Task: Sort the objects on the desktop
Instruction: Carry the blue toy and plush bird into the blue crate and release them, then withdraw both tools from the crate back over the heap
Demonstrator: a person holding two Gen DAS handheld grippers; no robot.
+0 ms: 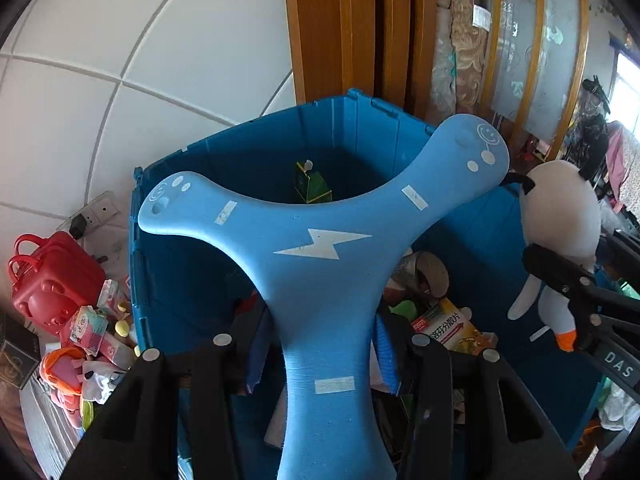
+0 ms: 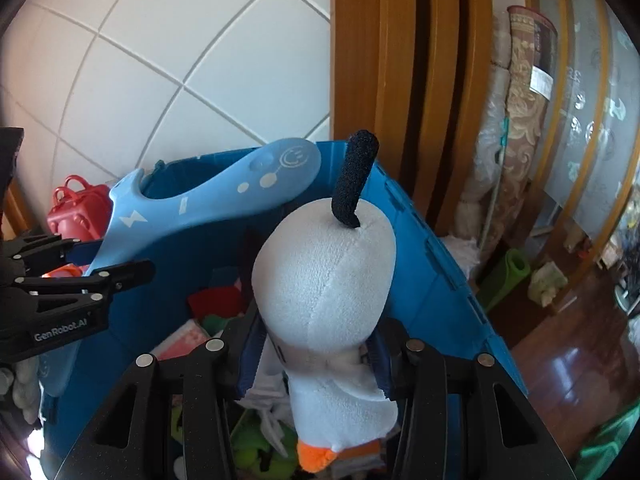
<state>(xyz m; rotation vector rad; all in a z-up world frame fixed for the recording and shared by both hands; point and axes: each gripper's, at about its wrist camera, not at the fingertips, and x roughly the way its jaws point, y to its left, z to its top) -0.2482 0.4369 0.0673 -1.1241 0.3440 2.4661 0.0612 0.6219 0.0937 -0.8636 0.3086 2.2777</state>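
A: What is clamped in the left claw (image 1: 326,354)?

B: A light blue three-armed foam boomerang (image 1: 320,264), printed with a white lightning bolt and smiley faces, is gripped by one arm between the ribbed blue pads (image 1: 386,354). In the left wrist view its other two arms are spread toward the upper left and upper right of the frame, over the open top of a deep blue plastic storage crate (image 1: 248,148).

A: And the right claw (image 2: 316,354)?

B: It is closed on a white plush goose toy (image 2: 326,284) with an orange beak and a black fuzzy stalk on its rounded end. The toy is pinched at its narrower part; the beak is seen at the bottom centre of the right wrist view, the stalk at upper centre.

A: Where are both toys relative to the crate?

B: Both are held above the crate's opening. Inside, a jumble of items is seen: a green carton (image 1: 312,184) far down in the back corner and a yellow medicine box (image 1: 448,324) at lower right of the left view.

A: What is seen outside the crate?

B: At the lower left of the left view, a red plastic toy suitcase (image 1: 52,280) and small colourful packets (image 1: 92,330) are seen lying beside the crate's wall. A white tiled wall (image 1: 140,60) is seen behind.
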